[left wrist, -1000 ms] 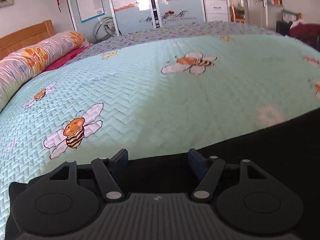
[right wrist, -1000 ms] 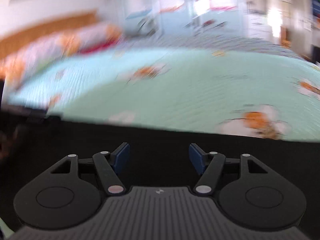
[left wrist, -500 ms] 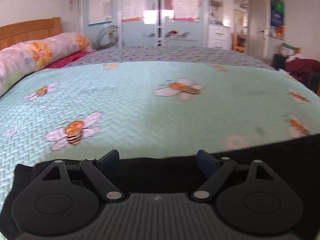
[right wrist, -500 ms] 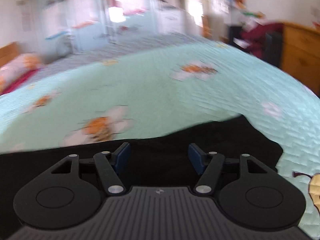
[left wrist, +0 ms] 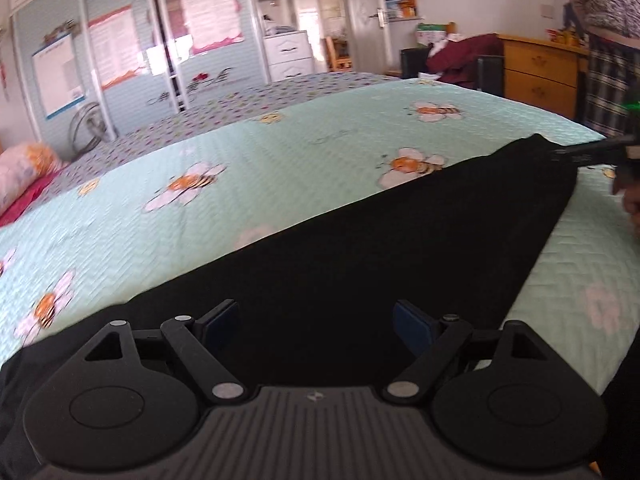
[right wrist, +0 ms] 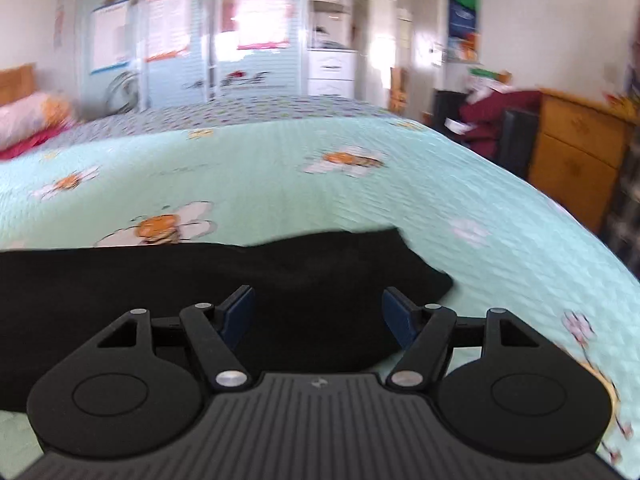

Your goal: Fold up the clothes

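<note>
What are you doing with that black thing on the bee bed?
A person is folding clothes, with a gripper in each hand. A black garment lies spread on the mint bee-print bedspread. The left gripper and the right gripper are both open, low over the cloth's near edge. Neither has pinched it yet, so no fold has started.

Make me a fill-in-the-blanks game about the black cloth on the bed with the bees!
1. The flat black cloth garment lies on a quilted bedspread whose colour is light ____.
2. The insects printed on the bedspread are ____.
3. The jaws of the left gripper and the right gripper stand ____, with nothing clamped between them.
4. The drawer cabinet beside the bed is made of ____.

Missing words: green; bees; open; wood
</note>
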The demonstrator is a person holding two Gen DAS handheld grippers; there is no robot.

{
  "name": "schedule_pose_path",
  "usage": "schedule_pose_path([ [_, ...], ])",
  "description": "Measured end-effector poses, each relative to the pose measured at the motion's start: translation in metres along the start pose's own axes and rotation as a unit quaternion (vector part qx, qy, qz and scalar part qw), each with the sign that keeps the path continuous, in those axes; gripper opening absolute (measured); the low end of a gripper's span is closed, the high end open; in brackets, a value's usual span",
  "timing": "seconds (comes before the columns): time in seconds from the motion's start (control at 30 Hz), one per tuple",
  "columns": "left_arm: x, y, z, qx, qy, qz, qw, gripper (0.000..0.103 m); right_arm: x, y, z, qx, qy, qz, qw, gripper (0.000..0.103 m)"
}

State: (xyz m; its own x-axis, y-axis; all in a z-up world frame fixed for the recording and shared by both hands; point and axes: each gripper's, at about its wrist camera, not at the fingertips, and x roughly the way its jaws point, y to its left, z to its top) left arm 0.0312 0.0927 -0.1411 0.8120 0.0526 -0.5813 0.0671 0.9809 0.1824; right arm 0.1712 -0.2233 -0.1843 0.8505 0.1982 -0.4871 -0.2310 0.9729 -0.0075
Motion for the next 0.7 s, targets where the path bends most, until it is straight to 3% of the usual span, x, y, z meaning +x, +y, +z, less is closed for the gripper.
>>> schedule_pose_path([
  [0.07,0.01,-0.013,0.004,0.025,0.014,-0.001,0.9996,0.088,0.019,-0.004,0.003,-0.003,0.021,0.012,1.0,0.071],
  [0.13,0.014,-0.019,0.002,0.036,0.028,0.0,0.999,0.087,0.029,-0.021,0.002,0.01,0.041,-0.006,0.999,0.068],
  [0.17,0.013,-0.019,0.0,0.031,0.029,-0.002,0.9991,0.087,0.026,-0.035,0.0,0.04,0.033,0.002,0.999,0.057],
  [0.23,0.011,-0.018,-0.004,0.023,0.033,-0.006,0.9992,0.086,0.007,-0.061,-0.007,0.125,-0.001,0.018,0.992,0.056],
  [0.3,0.009,-0.018,-0.008,0.014,0.036,-0.01,0.9992,0.086,-0.014,-0.082,-0.019,0.205,-0.029,0.023,0.978,0.063],
  [0.4,0.008,-0.017,-0.01,0.005,0.041,-0.016,0.999,0.087,-0.031,-0.107,-0.038,0.297,-0.043,0.057,0.952,0.064],
  [0.6,0.008,-0.026,-0.004,-0.002,0.042,-0.017,0.999,0.086,-0.021,-0.143,-0.056,0.44,-0.043,0.105,0.891,0.063],
  [0.63,0.007,-0.026,-0.004,-0.005,0.044,-0.018,0.9989,0.087,-0.016,-0.146,-0.055,0.451,-0.037,0.111,0.885,0.063],
  [0.7,0.005,-0.026,-0.005,-0.011,0.046,-0.02,0.9987,0.087,-0.001,-0.144,-0.046,0.446,-0.013,0.114,0.888,0.063],
])
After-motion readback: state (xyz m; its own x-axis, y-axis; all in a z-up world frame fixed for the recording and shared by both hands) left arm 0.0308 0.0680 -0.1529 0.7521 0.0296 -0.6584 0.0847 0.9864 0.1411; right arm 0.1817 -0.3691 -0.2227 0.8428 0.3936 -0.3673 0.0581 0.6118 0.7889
